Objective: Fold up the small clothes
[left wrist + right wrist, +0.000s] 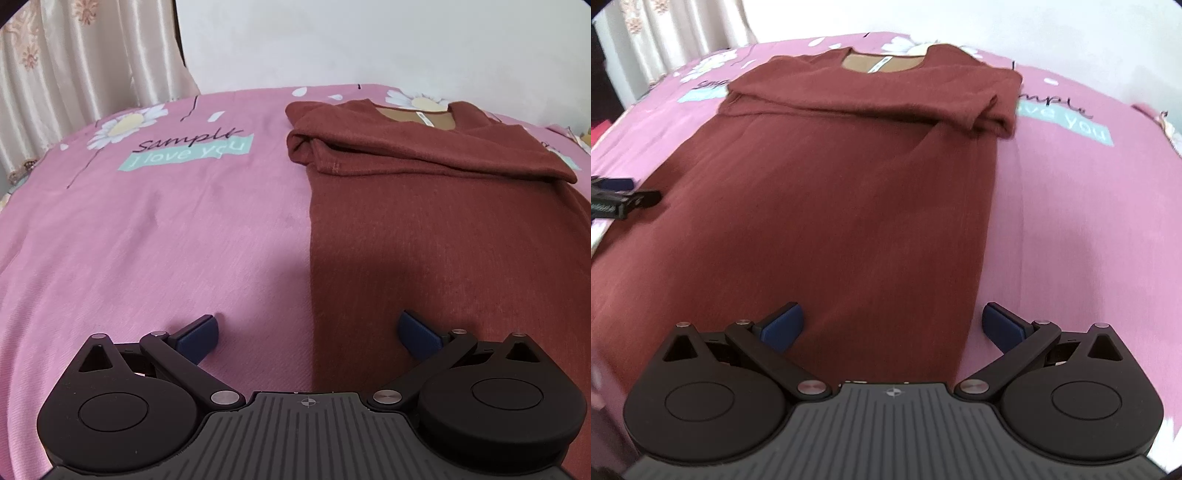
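A rust-red knit top [436, 229] [831, 192] lies flat on the pink bed cover, neckline at the far end, both sleeves folded across the chest. My left gripper [308, 332] is open and straddles the garment's left edge near the hem, its fingers empty. My right gripper [892, 325] is open too and straddles the right edge near the hem. The left gripper's tip [624, 199] shows at the far left of the right wrist view, beside the cloth.
The pink bed cover [147, 240] [1089, 221] has daisy prints and a teal text patch [188, 151]. A cream curtain [74, 66] hangs at the back left, and a white wall [369, 40] stands behind the bed.
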Motion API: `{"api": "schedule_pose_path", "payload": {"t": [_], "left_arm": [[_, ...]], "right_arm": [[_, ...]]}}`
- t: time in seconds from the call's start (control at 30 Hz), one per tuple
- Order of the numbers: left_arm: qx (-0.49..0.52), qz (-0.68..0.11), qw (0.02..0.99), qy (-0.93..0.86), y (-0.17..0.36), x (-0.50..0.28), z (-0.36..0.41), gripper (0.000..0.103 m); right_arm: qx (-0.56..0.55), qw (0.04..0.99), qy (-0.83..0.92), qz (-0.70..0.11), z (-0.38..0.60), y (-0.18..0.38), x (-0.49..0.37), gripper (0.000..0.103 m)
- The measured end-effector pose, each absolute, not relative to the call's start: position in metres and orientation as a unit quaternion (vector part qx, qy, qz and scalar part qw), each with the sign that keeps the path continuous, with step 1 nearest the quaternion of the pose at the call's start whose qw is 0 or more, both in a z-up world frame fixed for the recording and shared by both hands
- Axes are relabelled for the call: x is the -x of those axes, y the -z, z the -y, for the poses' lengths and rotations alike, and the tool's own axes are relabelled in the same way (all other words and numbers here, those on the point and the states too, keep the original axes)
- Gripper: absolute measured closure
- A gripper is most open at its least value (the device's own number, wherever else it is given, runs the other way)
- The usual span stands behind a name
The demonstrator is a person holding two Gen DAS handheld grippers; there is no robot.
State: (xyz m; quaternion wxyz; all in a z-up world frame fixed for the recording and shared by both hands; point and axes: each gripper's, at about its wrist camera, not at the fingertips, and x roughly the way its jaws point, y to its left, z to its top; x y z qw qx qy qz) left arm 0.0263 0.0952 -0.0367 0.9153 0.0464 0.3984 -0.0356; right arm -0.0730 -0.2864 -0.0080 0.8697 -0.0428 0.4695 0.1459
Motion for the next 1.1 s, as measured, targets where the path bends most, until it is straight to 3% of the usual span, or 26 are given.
{"api": "schedule_pose_path", "payload": {"t": [0.43,0.77,0.97,1.1], "left_arm": [[-0.072,-0.411,0.907,0.058,0.024,-0.004,-0.106,0.0],[-0.168,-0.391,0.902,0.068,0.022,0.014,-0.085,0.0],[-0.141,-0.406,0.898,0.094,0.021,0.023,-0.105,0.0],[-0.085,-0.435,0.888,0.12,0.017,0.024,-0.127,0.0]], "right_arm": [[0.097,0.837,-0.177,-0.509,0.277,-0.005,0.099,0.001],[0.12,0.844,-0.188,-0.487,0.25,0.003,0.086,0.0],[0.118,0.833,-0.198,-0.502,0.267,0.001,0.105,0.0],[0.05,0.832,-0.191,-0.519,0.292,-0.001,0.109,0.001]]}}
